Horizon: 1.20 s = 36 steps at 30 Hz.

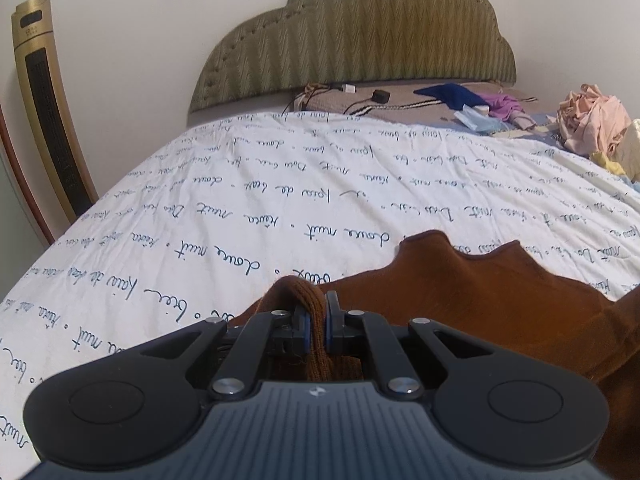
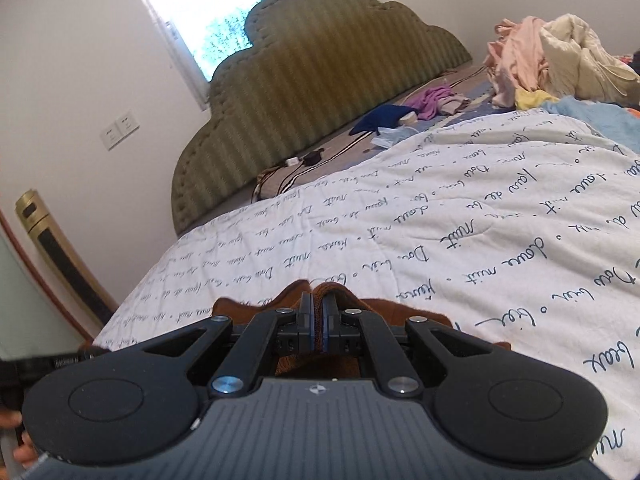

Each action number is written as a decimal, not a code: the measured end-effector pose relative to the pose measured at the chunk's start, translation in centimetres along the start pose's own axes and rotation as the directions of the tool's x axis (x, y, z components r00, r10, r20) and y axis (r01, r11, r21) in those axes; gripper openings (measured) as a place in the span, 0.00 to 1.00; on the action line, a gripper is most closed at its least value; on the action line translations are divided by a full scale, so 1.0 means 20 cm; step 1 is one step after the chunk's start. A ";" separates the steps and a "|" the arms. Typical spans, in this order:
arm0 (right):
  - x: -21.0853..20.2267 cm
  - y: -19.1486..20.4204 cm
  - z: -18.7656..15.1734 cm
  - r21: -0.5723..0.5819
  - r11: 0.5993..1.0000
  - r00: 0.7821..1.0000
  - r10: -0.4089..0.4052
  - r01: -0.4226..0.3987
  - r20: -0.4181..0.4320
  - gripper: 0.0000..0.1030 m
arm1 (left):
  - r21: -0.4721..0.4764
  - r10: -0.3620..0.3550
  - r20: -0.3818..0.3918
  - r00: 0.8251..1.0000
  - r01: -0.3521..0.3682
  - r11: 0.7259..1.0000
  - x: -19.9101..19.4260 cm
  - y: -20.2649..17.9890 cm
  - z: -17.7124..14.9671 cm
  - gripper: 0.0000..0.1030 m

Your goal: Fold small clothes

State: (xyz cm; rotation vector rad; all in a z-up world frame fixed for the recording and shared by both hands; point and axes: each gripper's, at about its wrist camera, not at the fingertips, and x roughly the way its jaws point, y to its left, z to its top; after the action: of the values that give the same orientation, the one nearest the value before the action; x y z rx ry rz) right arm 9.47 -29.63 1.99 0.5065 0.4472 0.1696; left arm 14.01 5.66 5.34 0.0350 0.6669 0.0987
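We hold the rust-brown knitted garment (image 1: 460,292) on the white script-printed bedsheet (image 1: 280,184). Our left gripper (image 1: 316,312) pinches a knit fold at 12 o'clock; our right gripper (image 2: 318,312) pinches another edge, garment spreading toward 3 o'clock.

The brown garment (image 1: 500,292) runs off the right edge of the left wrist view, and the hand-held gripper's body hides its near part. In the right wrist view only small patches of it (image 2: 384,308) show. The quilt's (image 1: 280,184) far script is too small to read.
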 end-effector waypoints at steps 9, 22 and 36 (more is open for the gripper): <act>0.16 -0.03 0.03 0.038 0.999 0.999 -0.031 0.031 -0.012 0.08 | -0.008 0.006 -0.067 0.998 -0.006 1.000 0.16 0.00 0.01 0.06; 0.45 -0.17 0.00 0.165 0.983 0.993 -0.065 0.081 -0.102 0.08 | -0.222 -0.144 -0.232 0.962 0.092 0.971 0.41 0.16 0.04 0.10; 0.53 -0.22 -0.01 0.169 0.976 0.988 -0.125 0.139 -0.094 0.52 | -0.482 -0.203 -0.125 0.971 0.119 0.868 0.36 0.44 0.07 0.65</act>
State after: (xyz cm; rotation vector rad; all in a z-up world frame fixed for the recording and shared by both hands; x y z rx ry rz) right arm 19.00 -30.59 -4.25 0.6414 0.5782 0.0229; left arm 19.86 15.17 2.61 -0.5072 0.8020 0.1014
